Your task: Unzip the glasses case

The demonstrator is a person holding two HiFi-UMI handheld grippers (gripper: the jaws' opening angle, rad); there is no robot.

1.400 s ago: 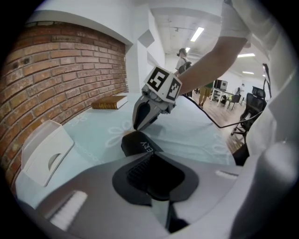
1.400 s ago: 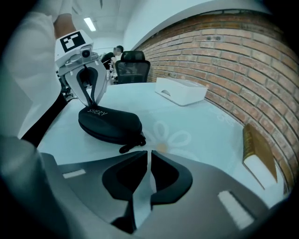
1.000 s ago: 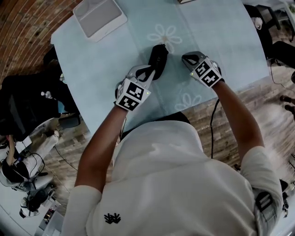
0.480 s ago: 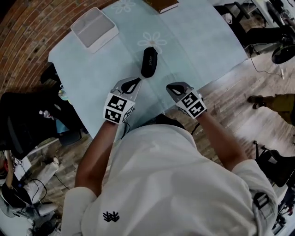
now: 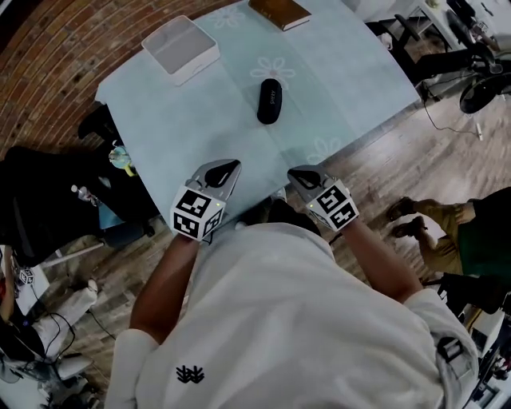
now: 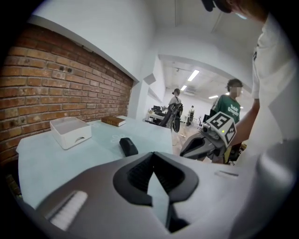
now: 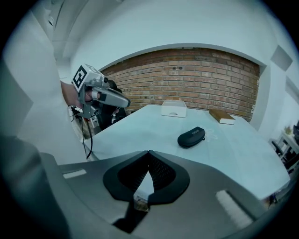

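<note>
The black glasses case [image 5: 270,101] lies by itself in the middle of the pale blue table [image 5: 200,128], its zip closed as far as I can tell. My left gripper [image 5: 231,166] hovers at the near table edge, well short of the case, jaws shut on nothing. My right gripper [image 5: 298,173] hangs beside it at the same edge, also shut and empty. The left gripper view shows the case [image 6: 128,146] far ahead and the right gripper [image 6: 186,151] off to the side. In the right gripper view the case [image 7: 191,137] rests beyond the jaws.
A white tray [image 5: 180,49] stands at the far left of the table and a brown book [image 5: 279,11] at the far edge. Black bags and a chair [image 5: 48,192] crowd the left side. A person in green [image 5: 471,240] stands at the right.
Both grippers have drawn back from the case to the near table edge, and the left one has left the case. The head view has pulled away.
</note>
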